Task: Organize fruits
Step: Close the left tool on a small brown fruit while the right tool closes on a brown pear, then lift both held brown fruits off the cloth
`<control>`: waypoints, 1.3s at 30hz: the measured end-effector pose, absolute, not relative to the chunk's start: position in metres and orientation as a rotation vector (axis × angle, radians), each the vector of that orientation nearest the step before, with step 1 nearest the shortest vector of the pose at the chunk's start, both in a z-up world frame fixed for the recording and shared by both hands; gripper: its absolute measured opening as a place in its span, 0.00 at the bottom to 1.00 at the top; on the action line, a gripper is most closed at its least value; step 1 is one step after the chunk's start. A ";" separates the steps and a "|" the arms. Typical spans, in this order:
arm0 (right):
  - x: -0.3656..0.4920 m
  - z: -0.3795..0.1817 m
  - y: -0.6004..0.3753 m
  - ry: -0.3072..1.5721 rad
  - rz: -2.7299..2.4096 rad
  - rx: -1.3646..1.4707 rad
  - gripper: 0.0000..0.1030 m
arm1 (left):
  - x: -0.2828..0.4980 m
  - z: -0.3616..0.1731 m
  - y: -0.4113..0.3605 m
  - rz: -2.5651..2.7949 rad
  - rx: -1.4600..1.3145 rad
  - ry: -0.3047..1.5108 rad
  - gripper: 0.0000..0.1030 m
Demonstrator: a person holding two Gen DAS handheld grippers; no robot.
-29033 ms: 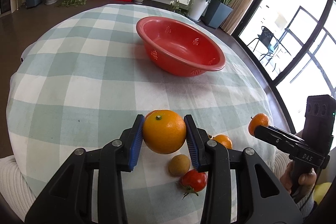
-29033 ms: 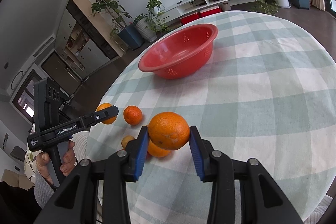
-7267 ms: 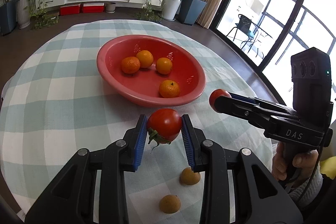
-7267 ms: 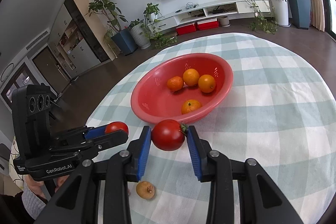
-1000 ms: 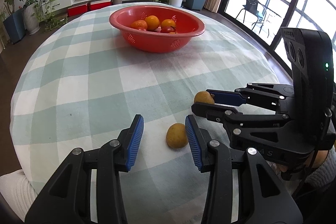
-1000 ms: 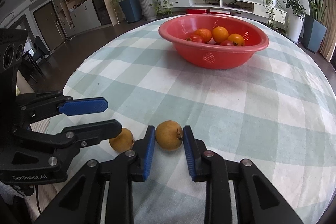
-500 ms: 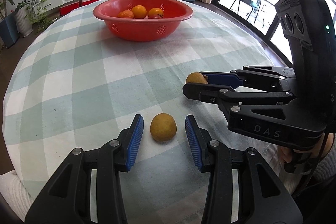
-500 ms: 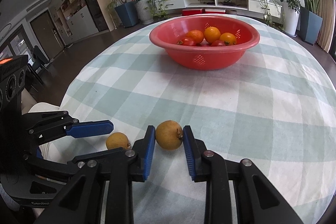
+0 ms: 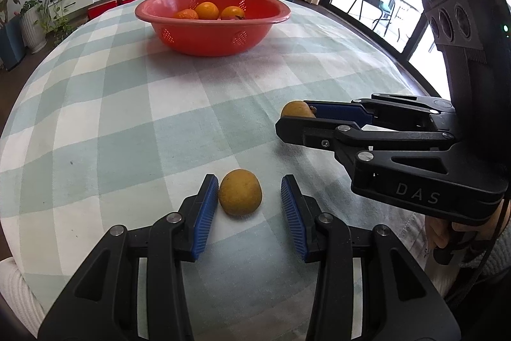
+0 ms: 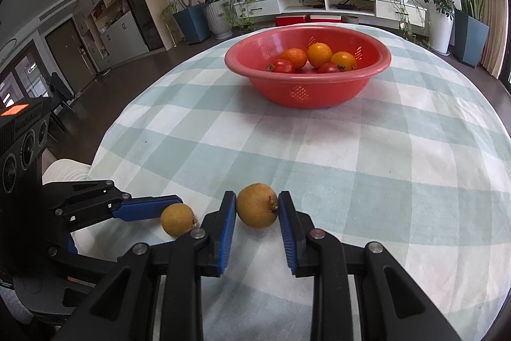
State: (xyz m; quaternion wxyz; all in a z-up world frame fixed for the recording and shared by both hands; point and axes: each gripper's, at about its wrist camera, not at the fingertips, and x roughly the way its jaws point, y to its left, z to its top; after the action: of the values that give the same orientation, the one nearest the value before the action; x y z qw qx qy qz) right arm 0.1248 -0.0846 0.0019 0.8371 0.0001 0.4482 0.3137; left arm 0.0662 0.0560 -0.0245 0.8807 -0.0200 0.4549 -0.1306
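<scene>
Between the right gripper's (image 10: pixel 257 210) fingers: one brown fruit (image 10: pixel 257 206), clamped. Left gripper (image 9: pixel 250 195) part-open, straddling the second fruit (image 9: pixel 240 192) on the desk (image 9: pixel 127 123), ungripped. Next: close left, carry both to the bowl (image 9: pixel 212 31).

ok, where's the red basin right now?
The red basin sits on the far side of the checked tablecloth, top centre in both wrist views, holding oranges and tomatoes, well beyond the two brown fruits near the grippers.

Black grippers (image 9: pixel 250 200), blue ribbed pads (image 9: pixel 204 210), silver screws.
</scene>
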 end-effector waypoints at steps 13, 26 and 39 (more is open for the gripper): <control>0.125 0.002 -0.085 0.954 0.662 0.010 0.29 | 0.066 -0.026 0.060 -0.277 -0.052 0.942 0.24; 0.125 0.002 -0.085 0.954 0.661 0.010 0.29 | 0.066 -0.025 0.061 -0.279 -0.066 0.939 0.24; 0.125 0.002 -0.085 0.955 0.661 0.010 0.29 | 0.066 -0.022 0.064 -0.274 -0.082 0.928 0.24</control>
State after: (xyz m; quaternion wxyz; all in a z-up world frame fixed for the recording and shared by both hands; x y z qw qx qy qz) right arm 0.1251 -0.0851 0.0019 0.8361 0.0047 0.4510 0.3123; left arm 0.0659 0.0643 -0.0224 0.8844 -0.0395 0.4462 -0.1315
